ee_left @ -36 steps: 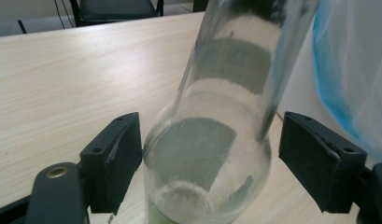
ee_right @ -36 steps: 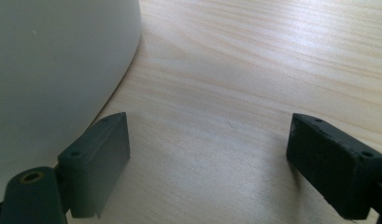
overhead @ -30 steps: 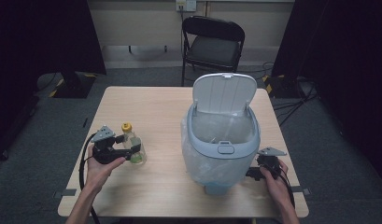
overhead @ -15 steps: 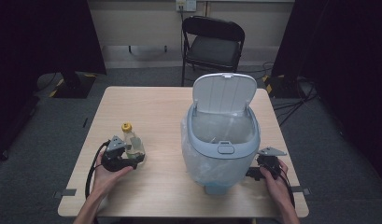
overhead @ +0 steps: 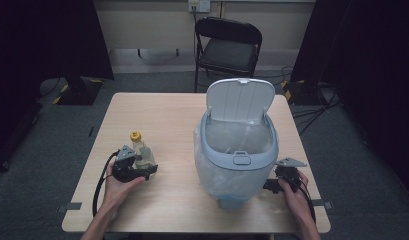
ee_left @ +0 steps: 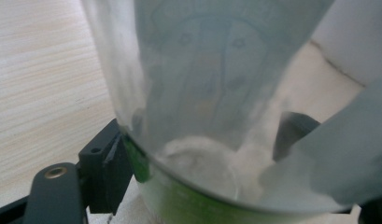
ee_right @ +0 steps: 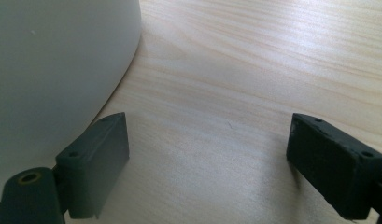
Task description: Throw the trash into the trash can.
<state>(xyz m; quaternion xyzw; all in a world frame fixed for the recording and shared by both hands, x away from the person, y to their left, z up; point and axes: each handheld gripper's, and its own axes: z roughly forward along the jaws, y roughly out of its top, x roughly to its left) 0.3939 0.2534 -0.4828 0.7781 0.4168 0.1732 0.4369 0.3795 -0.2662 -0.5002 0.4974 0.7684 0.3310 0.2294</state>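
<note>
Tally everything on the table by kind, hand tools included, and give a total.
Bottle: 1
Bin: 1
Tools: 2, left tool around the bottle, right tool open beside the bin
Total: 4

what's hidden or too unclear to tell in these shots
- Left gripper, high view: the hand and gripper body cover the jaws, so contact with the clear plastic bottle with a yellow cap is uncertain.
- Left gripper view: the bottle is blurred by closeness; its top is cut off by the upper edge.
- High view: the bottom inside the pale blue lidded bin is veiled by its clear liner bag.
- Right gripper view: the bin is cut off by the left edge.
</note>
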